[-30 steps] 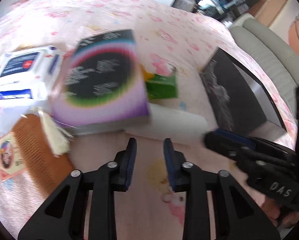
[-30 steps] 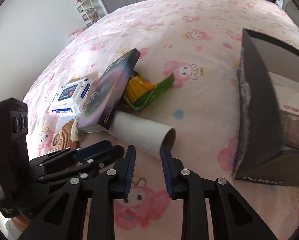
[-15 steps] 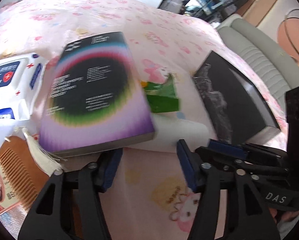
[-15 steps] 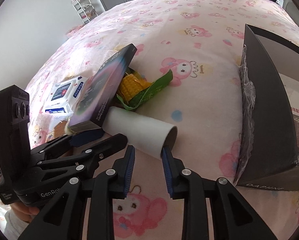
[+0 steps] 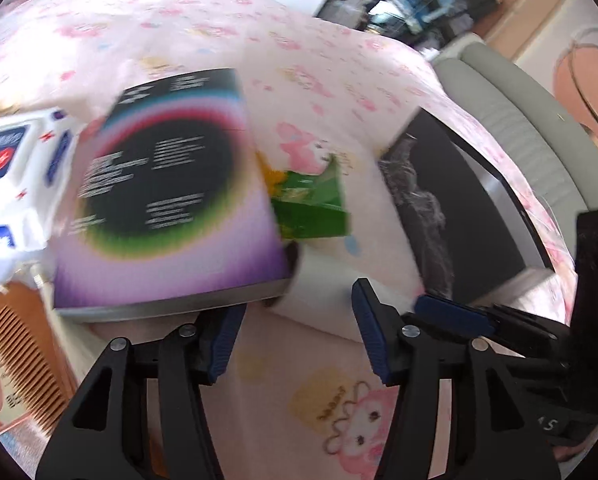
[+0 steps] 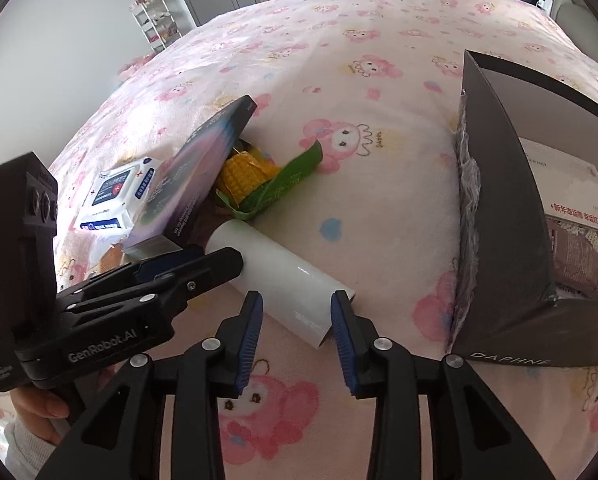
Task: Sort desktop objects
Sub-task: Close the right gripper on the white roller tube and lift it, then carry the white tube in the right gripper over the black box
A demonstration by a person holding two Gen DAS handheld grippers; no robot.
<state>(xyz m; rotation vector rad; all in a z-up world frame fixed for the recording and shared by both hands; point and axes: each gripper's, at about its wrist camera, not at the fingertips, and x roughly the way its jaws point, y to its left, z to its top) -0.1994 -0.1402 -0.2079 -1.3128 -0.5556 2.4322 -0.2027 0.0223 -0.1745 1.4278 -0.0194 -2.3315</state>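
Since a second ago my left gripper (image 5: 295,334) has spread wide and closed in on the book (image 5: 167,216) | right gripper (image 6: 297,336) parted at the white roll (image 6: 283,276) | book leans on corn (image 6: 245,176), roll alongside.

Pink cartoon-print blanket (image 6: 379,128), grey sofa (image 5: 511,120), shelf rack (image 6: 155,20)
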